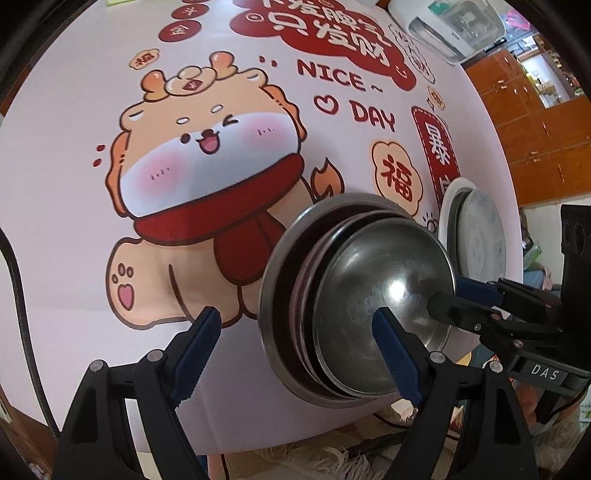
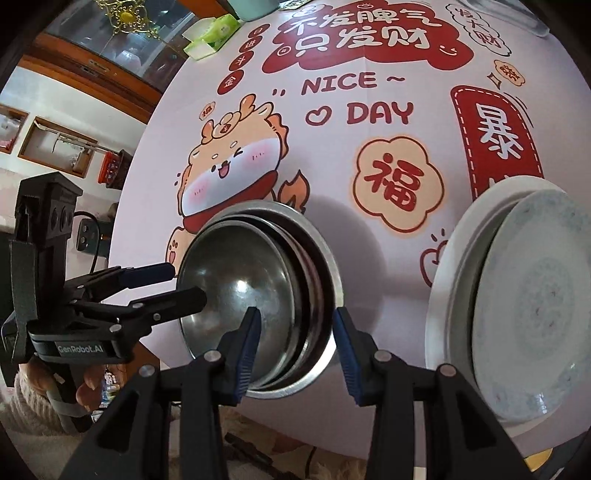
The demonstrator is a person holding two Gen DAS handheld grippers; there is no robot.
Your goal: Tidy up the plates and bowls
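A stack of steel bowls sits near the table's front edge; it also shows in the right wrist view. To its right lies a stack of plates, a white plate under a grey-blue patterned one. My left gripper is open, its right finger over the top bowl's rim and its left finger over bare cloth. My right gripper is open, its jaws standing either side of the bowl stack's near right rim. Neither holds anything. In the left wrist view the right gripper straddles the top bowl's right rim.
The round table is covered by a pale cloth printed with a cartoon dragon and red Chinese characters. A white appliance stands at the far edge. A green tissue box is at the far left. Wooden cabinets stand beyond.
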